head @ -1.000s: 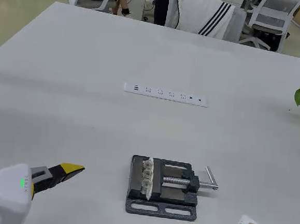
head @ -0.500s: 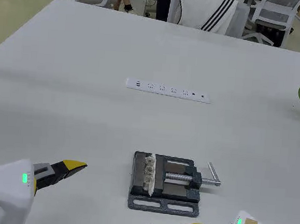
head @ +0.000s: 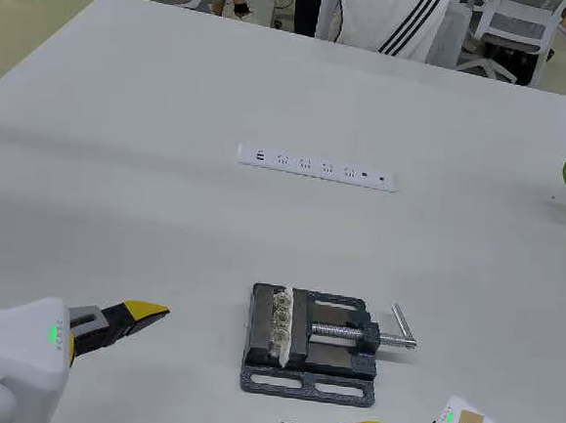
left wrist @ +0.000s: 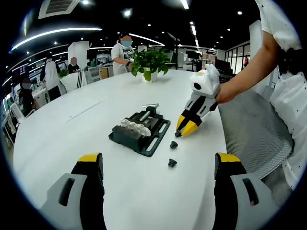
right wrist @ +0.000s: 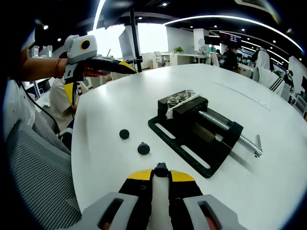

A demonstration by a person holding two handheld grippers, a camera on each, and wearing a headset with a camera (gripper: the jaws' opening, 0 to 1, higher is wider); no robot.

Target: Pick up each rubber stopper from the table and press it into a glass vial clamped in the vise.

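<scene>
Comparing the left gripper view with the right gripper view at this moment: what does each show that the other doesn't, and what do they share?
Left gripper view: the left tongs wide open above the white table, the right tongs held in a hand, and a leafy green potted plant on the far side. Right gripper view: a close look at the right tongs closed on one dark rubber stopper, and the left tongs raised off the table. Both: the black metal vise clamping clear glass vials, and two loose stoppers lying nearby.
</scene>
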